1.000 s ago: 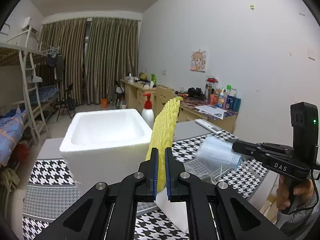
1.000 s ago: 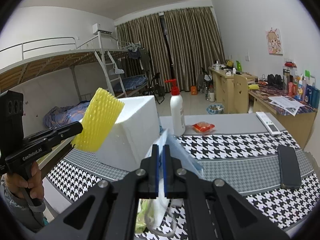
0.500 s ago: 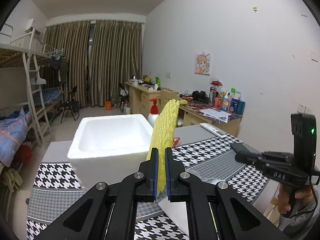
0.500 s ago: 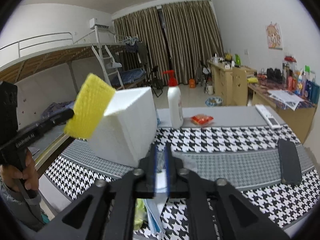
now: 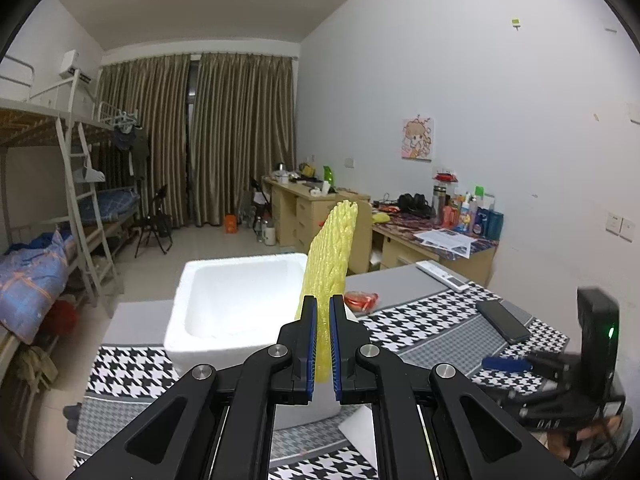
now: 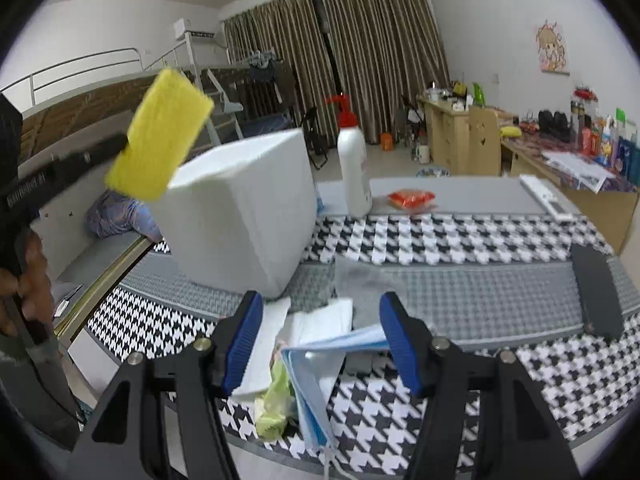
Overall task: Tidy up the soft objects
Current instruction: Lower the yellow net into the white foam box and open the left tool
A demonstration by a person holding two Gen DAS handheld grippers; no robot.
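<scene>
Left tongs (image 5: 321, 344) clamp yellow foam net (image 5: 327, 264); right tongs (image 6: 320, 340) spread

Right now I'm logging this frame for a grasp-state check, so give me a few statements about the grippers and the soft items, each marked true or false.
1. The left gripper is shut on the yellow foam net sleeve. True.
2. The right gripper is clamped on the blue face mask. False: its jaws stand wide apart, and the mask lies on the houndstooth tablecloth below them.
3. The white styrofoam box already holds the yellow sleeve. False: the sleeve is held in the air, and the box interior that shows looks bare.
4. A white pump bottle with a red top stands upright behind the box. True.
5. A black phone lies on the cloth to the right. True.
</scene>
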